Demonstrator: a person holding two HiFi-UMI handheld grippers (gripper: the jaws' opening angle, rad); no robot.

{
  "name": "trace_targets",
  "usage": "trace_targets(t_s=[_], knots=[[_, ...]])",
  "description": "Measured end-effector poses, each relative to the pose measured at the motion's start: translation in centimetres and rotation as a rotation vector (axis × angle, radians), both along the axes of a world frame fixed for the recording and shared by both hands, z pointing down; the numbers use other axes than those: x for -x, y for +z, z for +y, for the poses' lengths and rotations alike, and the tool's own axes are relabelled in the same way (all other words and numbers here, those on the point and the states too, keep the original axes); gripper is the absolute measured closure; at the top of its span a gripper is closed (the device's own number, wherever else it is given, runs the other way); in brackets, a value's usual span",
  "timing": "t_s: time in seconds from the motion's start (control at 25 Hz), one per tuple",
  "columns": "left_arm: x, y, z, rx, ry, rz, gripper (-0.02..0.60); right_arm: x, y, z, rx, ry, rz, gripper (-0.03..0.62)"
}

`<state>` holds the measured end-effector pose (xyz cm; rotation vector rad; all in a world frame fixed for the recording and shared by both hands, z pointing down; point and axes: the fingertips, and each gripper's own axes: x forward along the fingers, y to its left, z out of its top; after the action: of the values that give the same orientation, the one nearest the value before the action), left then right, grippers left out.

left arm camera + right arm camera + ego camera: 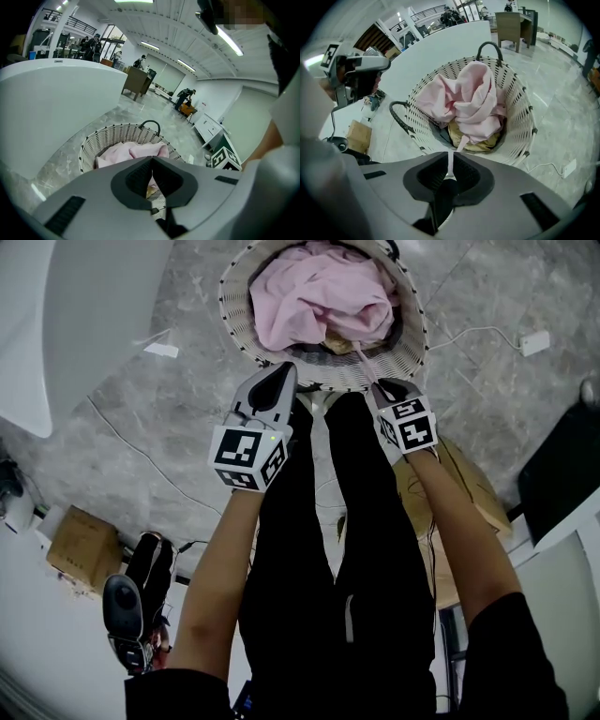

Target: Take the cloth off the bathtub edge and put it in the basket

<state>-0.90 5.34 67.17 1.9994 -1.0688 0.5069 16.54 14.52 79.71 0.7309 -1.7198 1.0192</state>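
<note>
Markings: black-and-white square patterns on each gripper's cube (249, 456); too coarse for me to read as writing.
Basket: white woven basket (234, 326) with black handles (490, 47), standing on the grey marble floor (169, 427) just beyond both grippers.
Cloth: pale pink cloth (319, 292), crumpled and piled high in the basket. One thin strip trails over the near rim towards my right side.
Under it: a yellowish fabric (474, 141) shows in the basket below the pink folds.
Right gripper (450, 154): fingers nearly together and pinched on that thin pink strip. It points steeply down at the near rim.
Left gripper (151, 160): fingers closed tip to tip, holding nothing, just short of the rim on the left.
Bathtub: white bathtub (56, 306) at the far left, apart from the basket.
Around: a cardboard box (84, 547) near left, a white cable with a plug block (536, 341) on the floor at the right.
In the way: the person's dark clothing (337, 549) fills the near middle between the arms.
Far off: people (185, 96) and a wooden desk (138, 79) across the hall.
</note>
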Motion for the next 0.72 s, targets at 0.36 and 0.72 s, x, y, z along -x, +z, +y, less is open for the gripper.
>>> trace_targets(t_s=[0.36, 0.72], knots=[[-0.5, -1.6, -0.8, -0.026, 0.003, 0.025, 0.566, 0.1, -1.4, -1.2, 0.008, 0.090, -0.024, 0.563], [-0.1, -3.5, -0.3, -0.047, 0.001, 0.041, 0.566, 3.7, -7.3, -7.6, -0.148, 0.142, -0.148, 0.565]])
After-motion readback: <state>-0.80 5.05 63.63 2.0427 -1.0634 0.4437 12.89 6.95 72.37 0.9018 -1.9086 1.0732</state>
